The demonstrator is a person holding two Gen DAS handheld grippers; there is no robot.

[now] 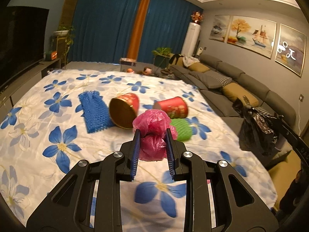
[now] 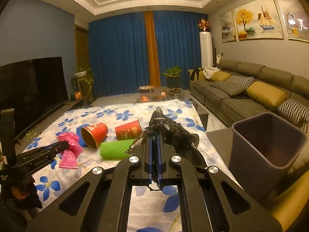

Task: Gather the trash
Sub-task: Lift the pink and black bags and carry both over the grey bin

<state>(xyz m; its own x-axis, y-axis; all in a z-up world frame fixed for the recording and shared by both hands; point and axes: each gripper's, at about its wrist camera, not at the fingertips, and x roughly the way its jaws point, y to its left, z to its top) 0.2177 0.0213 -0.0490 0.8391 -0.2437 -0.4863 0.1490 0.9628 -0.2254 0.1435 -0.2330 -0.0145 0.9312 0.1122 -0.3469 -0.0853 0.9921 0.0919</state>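
Observation:
My left gripper (image 1: 153,133) is shut on a crumpled pink plastic bag (image 1: 154,123), held above the flowered sheet (image 1: 38,116); the pink plastic bag (image 2: 70,147) and the left gripper (image 2: 63,145) also show at the left of the right wrist view. My right gripper (image 2: 154,135) is shut on a crumpled black plastic bag (image 2: 170,131), lifted over the sheet; the black plastic bag (image 1: 256,123) hangs at the right in the left wrist view. On the sheet lie two red paper cups (image 1: 125,108) (image 1: 173,106) on their sides, a green foam net (image 1: 181,129) and a blue foam net (image 1: 95,110).
A dark trash bin (image 2: 266,147) stands open at the right, beside the grey sofa (image 2: 241,96) with yellow cushions. A television (image 2: 32,89) lines the left wall. Blue curtains, plants and a low table with small items stand at the far end.

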